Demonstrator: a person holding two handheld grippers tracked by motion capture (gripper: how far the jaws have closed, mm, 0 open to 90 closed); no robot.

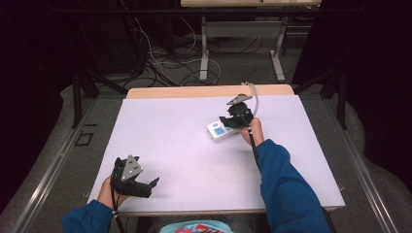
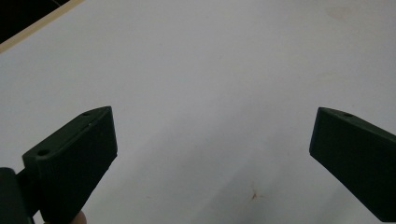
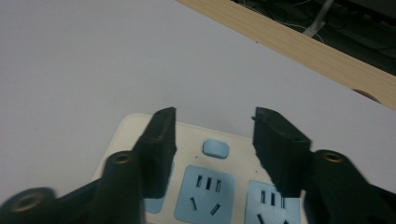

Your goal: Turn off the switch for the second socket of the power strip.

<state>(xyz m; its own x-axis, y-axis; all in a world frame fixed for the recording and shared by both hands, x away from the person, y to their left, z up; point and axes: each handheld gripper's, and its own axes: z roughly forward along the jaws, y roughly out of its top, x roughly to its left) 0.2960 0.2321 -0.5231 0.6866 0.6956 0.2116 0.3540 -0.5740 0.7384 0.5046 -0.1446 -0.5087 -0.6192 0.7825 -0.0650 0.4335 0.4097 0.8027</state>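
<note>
At the centre right of the high view, one white power strip (image 1: 219,130) lies flat on the white table (image 1: 184,145), with the right gripper (image 1: 232,121) poised directly over it, held by a hand in a blue sleeve (image 1: 284,179). The right gripper view shows what the overhead camera cannot: the two black jaws stand apart above the strip (image 3: 205,186), framing one small blue button (image 3: 215,149), with three blue socket faces below it, two partly hidden behind the jaws; whether the jaws touch the strip cannot be told. At lower left of the high view, the left gripper (image 1: 141,185) rests near the table's front edge, and its own view (image 2: 212,149) shows two jaws spread wide over bare tabletop.
</note>
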